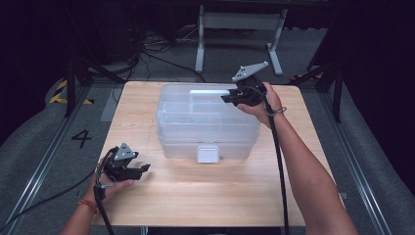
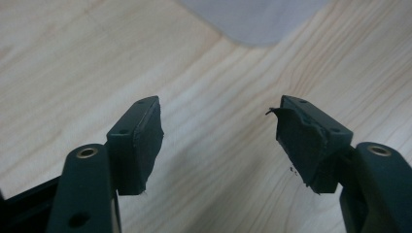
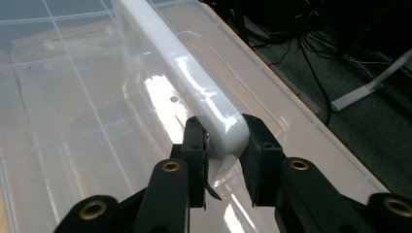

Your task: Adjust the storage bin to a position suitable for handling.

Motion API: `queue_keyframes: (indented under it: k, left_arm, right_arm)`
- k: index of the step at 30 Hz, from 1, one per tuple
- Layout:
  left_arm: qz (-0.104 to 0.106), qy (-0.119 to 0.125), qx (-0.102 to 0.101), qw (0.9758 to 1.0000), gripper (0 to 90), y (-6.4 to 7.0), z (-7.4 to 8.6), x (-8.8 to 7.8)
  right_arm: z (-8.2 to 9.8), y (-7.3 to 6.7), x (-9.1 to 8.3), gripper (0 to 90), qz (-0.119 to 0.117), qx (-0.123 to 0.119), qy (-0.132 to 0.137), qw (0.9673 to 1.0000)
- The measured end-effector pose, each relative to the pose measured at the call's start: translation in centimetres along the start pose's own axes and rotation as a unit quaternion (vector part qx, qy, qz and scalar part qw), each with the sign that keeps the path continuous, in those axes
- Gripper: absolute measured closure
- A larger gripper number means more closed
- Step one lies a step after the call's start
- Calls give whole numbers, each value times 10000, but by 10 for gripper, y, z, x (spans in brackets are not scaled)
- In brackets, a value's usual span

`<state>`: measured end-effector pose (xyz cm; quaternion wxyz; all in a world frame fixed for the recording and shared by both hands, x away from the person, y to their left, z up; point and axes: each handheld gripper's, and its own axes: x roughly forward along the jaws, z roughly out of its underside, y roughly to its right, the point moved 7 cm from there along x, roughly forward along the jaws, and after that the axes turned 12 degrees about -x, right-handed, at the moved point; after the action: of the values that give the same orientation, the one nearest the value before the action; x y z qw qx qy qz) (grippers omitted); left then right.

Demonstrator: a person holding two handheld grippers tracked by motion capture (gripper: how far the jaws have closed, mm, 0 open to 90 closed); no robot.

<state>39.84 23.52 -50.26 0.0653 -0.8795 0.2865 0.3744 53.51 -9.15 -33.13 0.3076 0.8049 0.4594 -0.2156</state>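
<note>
Bench and floor around the work area

A light wooden bench (image 1: 205, 191) stands on grey floor. A white metal stand (image 1: 240, 22) rises behind it, with black cables (image 1: 151, 49) tangled on the floor to its left. Yellow-black hazard tape (image 1: 61, 93) and a painted number 4 (image 1: 81, 138) mark the floor at left.

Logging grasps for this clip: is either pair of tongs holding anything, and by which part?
The right tongs clamp one end of the white handle on the clear plastic box. The left tongs are open over the table, holding nothing.
</note>
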Motion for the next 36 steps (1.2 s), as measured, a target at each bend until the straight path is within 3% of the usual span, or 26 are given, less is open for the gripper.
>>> queue_keyframes:
  k: [4, 14, 20, 36]
  left_arm:
    - [-70, 312, 197, 9993, 406, 11, -23, -11]
    - [143, 921, 114, 9956, 524, 22, -62, -23]
    - [300, 972, 224, 9946, 625, 30, -70, -23]
    - [298, 1135, 34, 9931, 847, 35, -84, -7]
  right_arm:
    - [-2, 4, 0, 739, -13, 84, 30, 10000]
    - [-5, 10, 0, 735, -54, 155, 31, 9999]
    - [-7, 12, 0, 732, -38, 157, -21, 9999]
    - [-9, 14, 0, 727, 17, 174, -82, 9998]
